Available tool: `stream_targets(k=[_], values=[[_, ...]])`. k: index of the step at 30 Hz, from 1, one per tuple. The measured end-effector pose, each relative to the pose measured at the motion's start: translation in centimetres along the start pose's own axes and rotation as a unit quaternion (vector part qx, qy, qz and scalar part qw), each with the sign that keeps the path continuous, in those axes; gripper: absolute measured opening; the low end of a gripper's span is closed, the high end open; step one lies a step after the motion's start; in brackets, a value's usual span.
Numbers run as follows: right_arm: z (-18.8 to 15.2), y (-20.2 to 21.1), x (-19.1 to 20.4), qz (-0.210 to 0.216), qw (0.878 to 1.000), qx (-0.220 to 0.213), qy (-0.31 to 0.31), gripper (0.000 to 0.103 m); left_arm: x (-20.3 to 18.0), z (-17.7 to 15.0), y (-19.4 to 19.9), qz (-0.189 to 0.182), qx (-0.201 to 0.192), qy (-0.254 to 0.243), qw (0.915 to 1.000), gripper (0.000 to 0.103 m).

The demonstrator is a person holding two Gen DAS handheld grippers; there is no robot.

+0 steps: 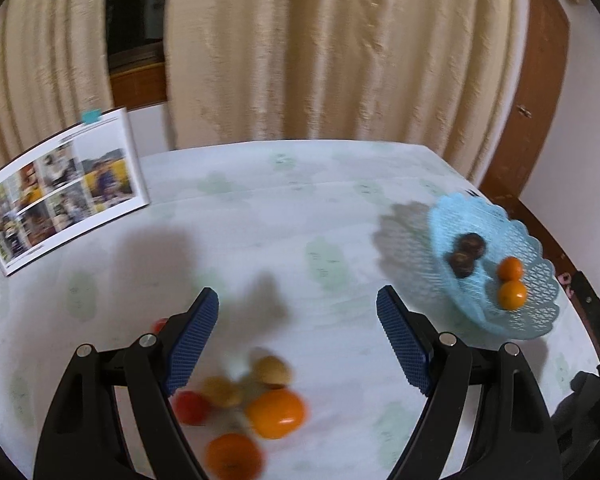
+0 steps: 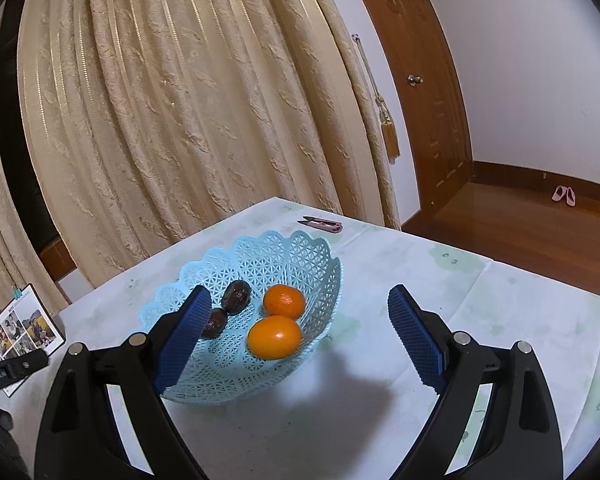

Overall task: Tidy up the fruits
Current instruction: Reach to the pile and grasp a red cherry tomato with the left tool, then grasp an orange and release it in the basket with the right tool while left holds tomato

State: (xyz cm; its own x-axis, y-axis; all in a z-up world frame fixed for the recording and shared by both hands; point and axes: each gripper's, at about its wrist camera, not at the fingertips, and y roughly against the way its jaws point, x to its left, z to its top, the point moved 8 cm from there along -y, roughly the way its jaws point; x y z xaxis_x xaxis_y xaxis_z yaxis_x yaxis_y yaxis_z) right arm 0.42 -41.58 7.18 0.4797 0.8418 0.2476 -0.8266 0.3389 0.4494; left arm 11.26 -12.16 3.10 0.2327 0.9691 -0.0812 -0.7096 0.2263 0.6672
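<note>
Landmark: blue lattice basket [image 2: 260, 280] on the table [image 2: 380, 400], which has a pale green-print cloth. Inside the basket: two oranges [image 2: 275, 337], touching, on its right side, and two dark brown fruits [image 2: 236, 297] on its left side. Right gripper [image 2: 300, 334] hangs just in front of the basket, jaws spread wide, nothing between them; its left finger overlaps the basket's near-left rim in view, contact unclear. Left gripper [image 1: 298, 340] is well to the left of the basket over the loose fruit pile, jaws wide apart and empty. The pile is motion-blurred: two orange fruits [image 1: 276, 412], two yellowish ones [image 1: 272, 370], a red one [image 1: 190, 407], plus a second small red one [image 1: 160, 325] mostly hidden behind the left finger. All sit on the cloth well left of the basket, clustered close, some touching. Photo booklet [image 1: 64, 190] stands far left of the basket, with teal clips on its top edge; its print is too small to read. Pink thread snips [image 2: 321, 224] lie behind the basket near the table's far edge. Cream curtain [image 2: 180, 100] hangs behind the basket.
</note>
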Motion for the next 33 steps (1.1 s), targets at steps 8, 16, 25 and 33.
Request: stream_targets(k=[8,16,25,33], values=[[-0.3,0.5,0.6,-0.004,1.000,-0.007,0.010,0.091,7.7,-0.8,0.2,0.041,0.009,0.047,0.9980,0.084],[-1.6,1.0,3.1,0.015,0.999,0.001,0.047,0.091,10.5,-2.8,-2.0,0.053,0.040,0.065,0.9957,0.084],[-2.4,1.3,5.6,0.049,0.995,0.004,0.084,0.091,10.7,-4.9,-5.2,0.053,0.077,0.053,0.9942,0.061],[-3.9,2.0,8.3,0.102,0.989,0.034,0.097,0.091,10.6,-4.9,-5.4,0.042,0.072,0.053,0.9951,0.028]])
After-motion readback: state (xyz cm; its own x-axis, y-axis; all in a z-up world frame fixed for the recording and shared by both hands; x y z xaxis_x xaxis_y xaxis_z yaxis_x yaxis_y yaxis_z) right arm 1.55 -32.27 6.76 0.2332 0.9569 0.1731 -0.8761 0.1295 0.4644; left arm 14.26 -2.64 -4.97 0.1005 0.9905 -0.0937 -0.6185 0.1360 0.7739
